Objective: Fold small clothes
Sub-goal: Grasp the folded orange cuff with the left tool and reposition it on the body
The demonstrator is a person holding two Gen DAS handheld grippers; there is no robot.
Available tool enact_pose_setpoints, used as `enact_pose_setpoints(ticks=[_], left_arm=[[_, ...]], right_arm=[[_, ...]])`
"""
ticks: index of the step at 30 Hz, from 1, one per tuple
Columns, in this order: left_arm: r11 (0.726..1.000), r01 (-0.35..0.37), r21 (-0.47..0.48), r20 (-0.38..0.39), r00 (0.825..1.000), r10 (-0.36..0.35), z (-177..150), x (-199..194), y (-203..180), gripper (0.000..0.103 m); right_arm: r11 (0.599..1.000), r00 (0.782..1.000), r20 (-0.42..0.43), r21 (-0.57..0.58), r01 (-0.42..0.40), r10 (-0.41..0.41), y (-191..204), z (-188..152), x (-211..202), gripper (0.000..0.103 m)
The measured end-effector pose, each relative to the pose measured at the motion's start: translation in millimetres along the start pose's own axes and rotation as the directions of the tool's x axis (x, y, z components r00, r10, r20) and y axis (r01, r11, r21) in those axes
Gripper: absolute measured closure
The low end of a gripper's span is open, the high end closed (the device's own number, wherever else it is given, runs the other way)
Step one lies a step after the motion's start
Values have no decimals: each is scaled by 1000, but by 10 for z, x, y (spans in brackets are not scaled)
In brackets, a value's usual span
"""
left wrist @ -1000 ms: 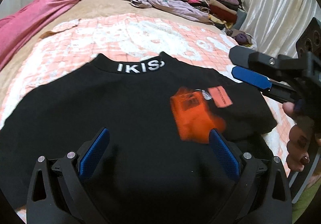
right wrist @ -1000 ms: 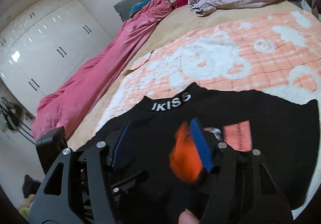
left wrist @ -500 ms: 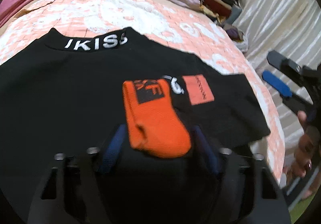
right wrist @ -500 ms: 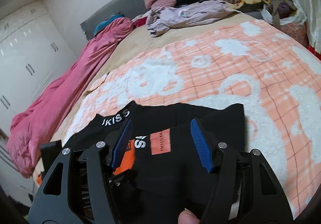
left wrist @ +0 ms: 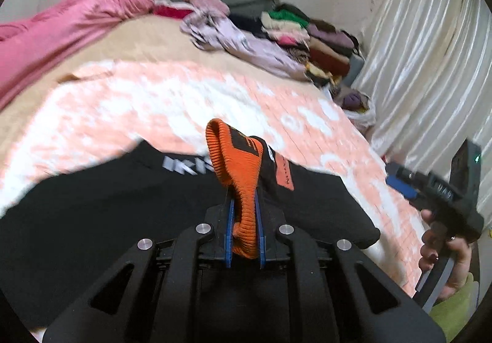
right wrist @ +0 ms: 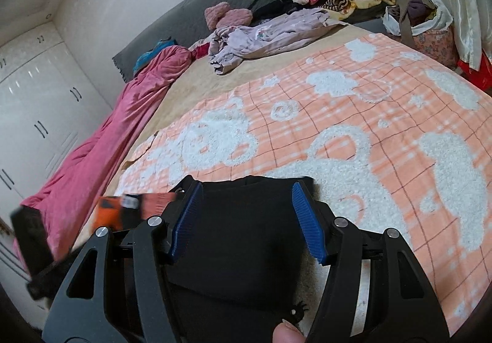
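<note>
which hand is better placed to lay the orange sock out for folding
Left, probably. The left tool is already shut on the orange sock, held above the black top. The right tool is open with nothing gripped.

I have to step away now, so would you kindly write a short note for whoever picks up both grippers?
Left gripper: jaws have just closed; shut on the orange sock, lifted above the black top.
Right gripper: open, holding nothing, over the right edge of the black top.
Black top lies spread on the peach blanket, collar away from you.
Done: sock picked up.
Left: fold the sock and set it aside, then probably fold the top. A loose lilac garment lies further up the bed.
</note>
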State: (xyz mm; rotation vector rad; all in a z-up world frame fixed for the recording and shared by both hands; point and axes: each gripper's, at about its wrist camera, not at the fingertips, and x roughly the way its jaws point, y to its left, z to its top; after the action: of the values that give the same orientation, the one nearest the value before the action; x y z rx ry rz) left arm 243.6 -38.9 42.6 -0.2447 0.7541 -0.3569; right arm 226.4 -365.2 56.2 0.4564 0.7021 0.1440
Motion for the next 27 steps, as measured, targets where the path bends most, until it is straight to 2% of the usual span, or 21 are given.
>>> enact_pose_setpoints(ticks=[5,9,11,14,20,27], left_arm=[[998,-65,-2,24,998,65,50,-247,289,92],[992,-126,-5,-30,992,126,-79,-209,571,92],[990,-133,-38,-70,989,130,-188,-134,731,92],[987,-142,-74,-87,987,136,-256,-90,866,92],[985,-159,-67,-102,983,151,-316,-53,932,92],[981,-179,-67,-136,976,169,-379,17,985,90]], right_arm=[[999,1000,-16,-32,12,-12,56,-40,51,50],[997,999,-29,-68,35,-37,122,-92,115,50],[995,998,-39,-86,46,-49,153,-126,161,50],[991,996,-58,-118,58,-65,218,-192,237,50],[973,991,-97,-221,67,-90,453,-369,391,50],[939,980,-186,-344,0,-68,747,-642,603,50]])
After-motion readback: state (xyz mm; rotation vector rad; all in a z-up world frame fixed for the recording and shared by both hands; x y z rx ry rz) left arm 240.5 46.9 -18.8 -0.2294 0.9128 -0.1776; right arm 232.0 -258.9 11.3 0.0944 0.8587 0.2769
